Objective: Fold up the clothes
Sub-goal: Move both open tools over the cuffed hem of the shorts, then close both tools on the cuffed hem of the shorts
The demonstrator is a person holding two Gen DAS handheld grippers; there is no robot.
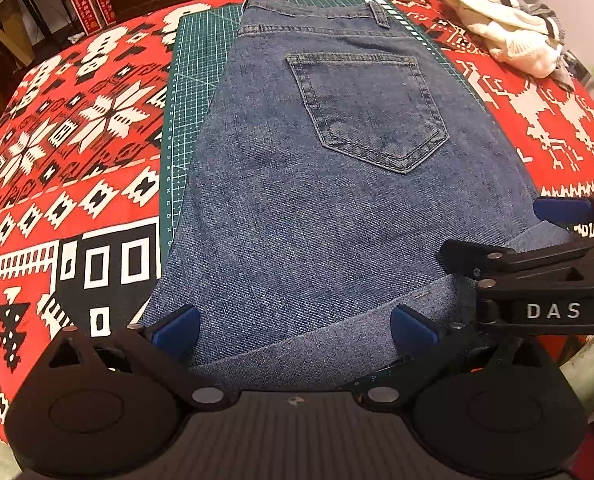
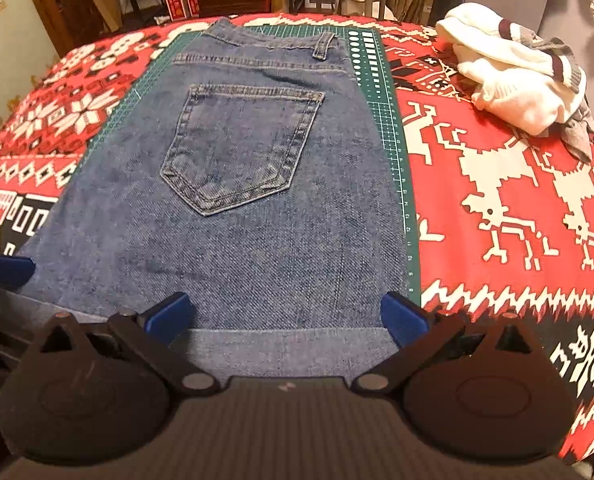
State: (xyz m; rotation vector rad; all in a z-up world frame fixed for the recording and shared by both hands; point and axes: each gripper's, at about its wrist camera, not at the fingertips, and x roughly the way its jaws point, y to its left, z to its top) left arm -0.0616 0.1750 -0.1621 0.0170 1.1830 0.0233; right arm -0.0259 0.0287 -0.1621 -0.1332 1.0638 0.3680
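A: Status of jeans point(image 2: 233, 240)?
B: Folded into compact stack, back pocket point(image 2: 237, 148) up, flat on green cutting mat point(image 2: 393, 152). Near fold edge squared. Probably nearly complete.
A: Grippers?
B: Left gripper point(image 1: 295, 330) and right gripper point(image 2: 287, 318) both spread wide, straddling near edge, gripping nothing.
A: Remaining?
B: White garment point(image 2: 513, 76) heaped on tablecloth point(image 2: 497, 200), unfolded.

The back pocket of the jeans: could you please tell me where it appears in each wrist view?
Left wrist view: the back pocket sits right of centre, in the upper half.
Right wrist view: the back pocket sits left of centre, in the upper half.
Shared landmark: the green cutting mat under the jeans.
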